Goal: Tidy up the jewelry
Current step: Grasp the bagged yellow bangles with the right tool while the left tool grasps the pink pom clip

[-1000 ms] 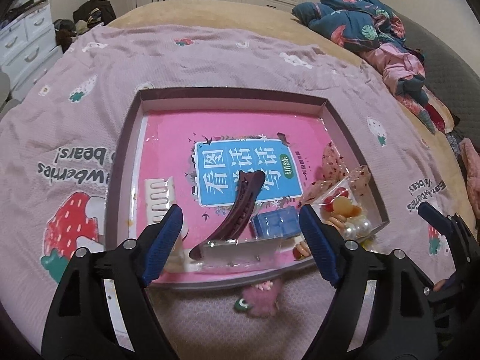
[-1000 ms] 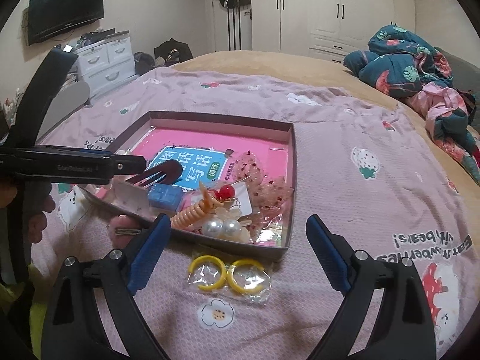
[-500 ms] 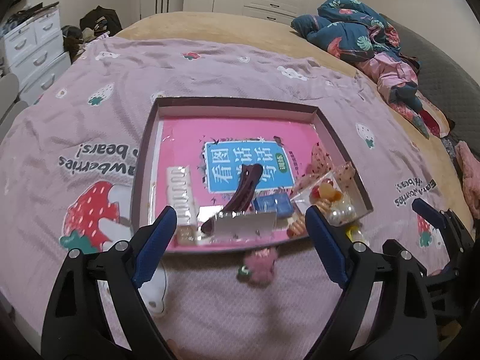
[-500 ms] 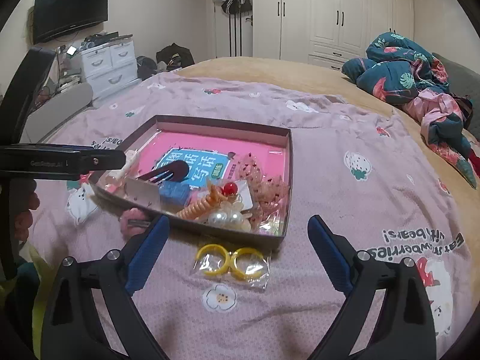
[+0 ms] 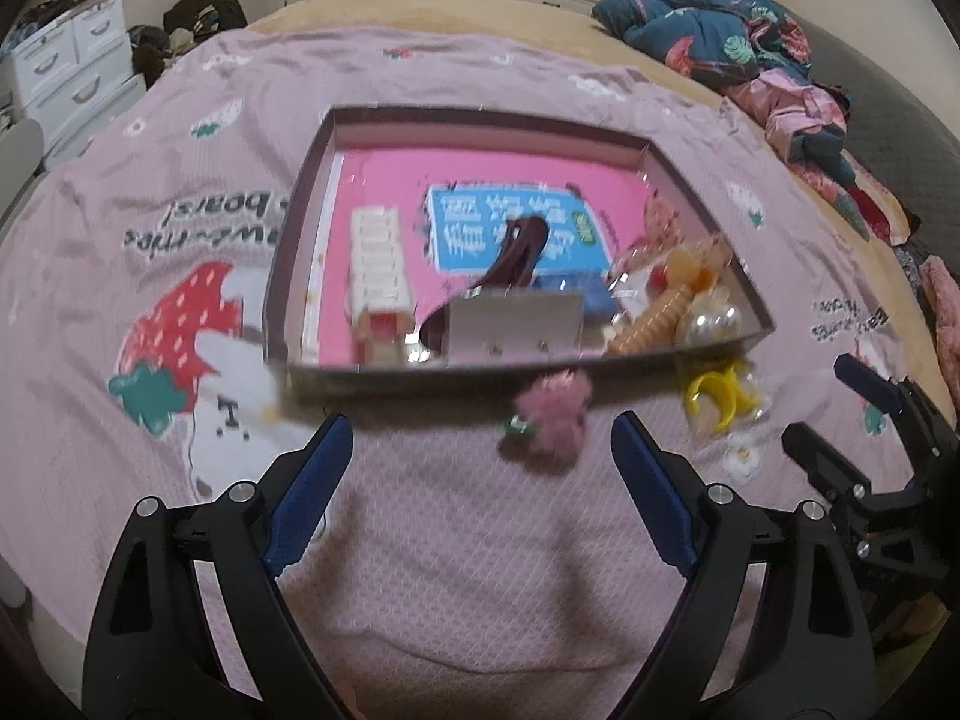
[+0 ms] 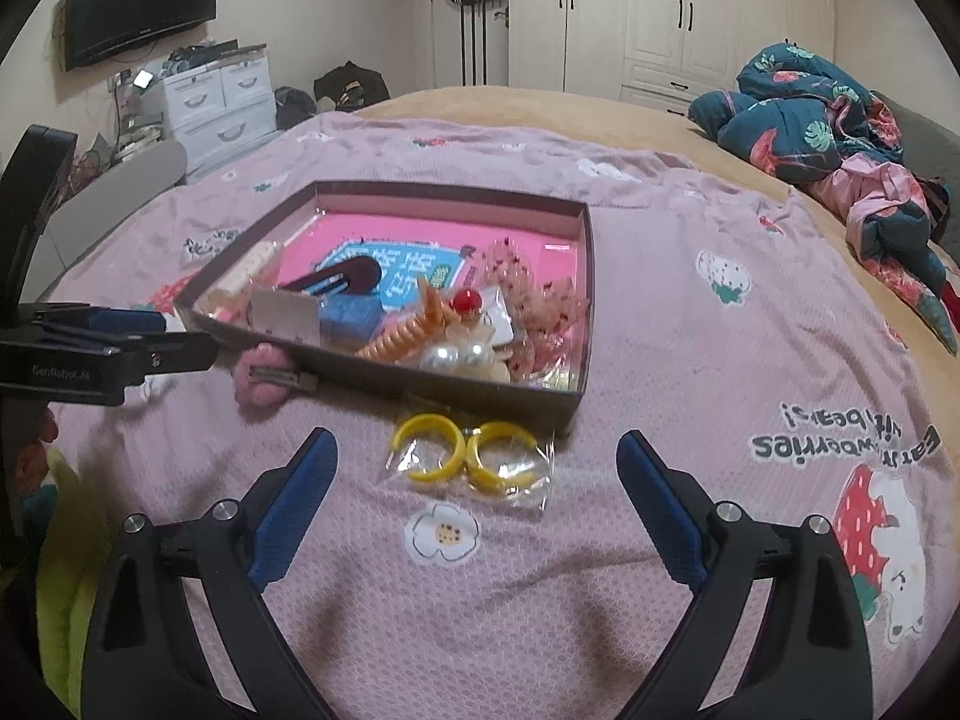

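Observation:
A shallow brown box (image 5: 297, 222) (image 6: 384, 381) with a pink bottom lies on the bed. It holds a dark maroon hair clip (image 5: 516, 252), a cream comb clip (image 5: 378, 264), a blue piece (image 6: 351, 317), an orange spiral tie (image 6: 396, 343), pearls (image 6: 456, 355) and a red bead. A fluffy pink hair clip (image 5: 555, 411) (image 6: 264, 378) and a clear bag with yellow hoops (image 6: 471, 459) (image 5: 720, 399) lie on the blanket in front of the box. My left gripper (image 5: 483, 486) and my right gripper (image 6: 477, 501) are open, empty and held back from the box.
The bed has a pink strawberry-print blanket (image 6: 720, 360). A heap of dark floral clothes (image 6: 840, 138) lies at the far right. White drawers (image 6: 216, 102) and a wall TV stand at the left, wardrobes at the back.
Both grippers have pulled back from the box and stayed open. The pink fluffy clip and the yellow hoop bag now lie farther ahead of the fingers.

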Motion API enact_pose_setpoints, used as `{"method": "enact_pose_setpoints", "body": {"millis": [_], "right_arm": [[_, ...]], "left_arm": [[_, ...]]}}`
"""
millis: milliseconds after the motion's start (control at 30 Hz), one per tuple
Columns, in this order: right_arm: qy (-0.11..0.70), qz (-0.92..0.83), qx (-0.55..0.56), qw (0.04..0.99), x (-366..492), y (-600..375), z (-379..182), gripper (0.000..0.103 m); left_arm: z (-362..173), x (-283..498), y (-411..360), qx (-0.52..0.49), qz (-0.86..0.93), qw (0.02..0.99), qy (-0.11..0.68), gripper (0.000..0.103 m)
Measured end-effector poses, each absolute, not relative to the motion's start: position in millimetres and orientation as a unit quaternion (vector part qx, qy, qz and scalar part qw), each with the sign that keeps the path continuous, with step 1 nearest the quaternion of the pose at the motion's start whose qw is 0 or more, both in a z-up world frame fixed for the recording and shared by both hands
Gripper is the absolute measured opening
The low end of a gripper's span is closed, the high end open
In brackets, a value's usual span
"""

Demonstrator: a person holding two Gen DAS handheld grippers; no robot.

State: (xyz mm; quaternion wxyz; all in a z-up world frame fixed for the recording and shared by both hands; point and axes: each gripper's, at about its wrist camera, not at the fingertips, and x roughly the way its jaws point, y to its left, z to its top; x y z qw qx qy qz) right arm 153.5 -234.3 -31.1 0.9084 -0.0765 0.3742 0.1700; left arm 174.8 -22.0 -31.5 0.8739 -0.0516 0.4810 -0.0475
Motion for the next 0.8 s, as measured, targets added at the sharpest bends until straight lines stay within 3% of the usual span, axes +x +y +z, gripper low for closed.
{"method": "enact_pose_setpoints", "body": {"millis": [467,667,800], "right_arm": [[0.406,0.16,-0.069,0.897,164.5,-243.2,-60.6,0.095],[0.417,0.164,-0.064,0.892,173.7,-240.8,-67.6,0.096],[0.428,0.168,-0.049,0.887,183.6,-233.9,-71.3,0.096]], "left_arm": [[-60.3,191.6,-36.1,-0.059,-0.067,0.856,0.509,0.08],[-67.6,204.1,-32.4,-0.11,-0.077,0.844,0.519,0.062],[-67.9,206.5,-27.9,-0.13,-0.08,0.841,0.52,0.027]]}}
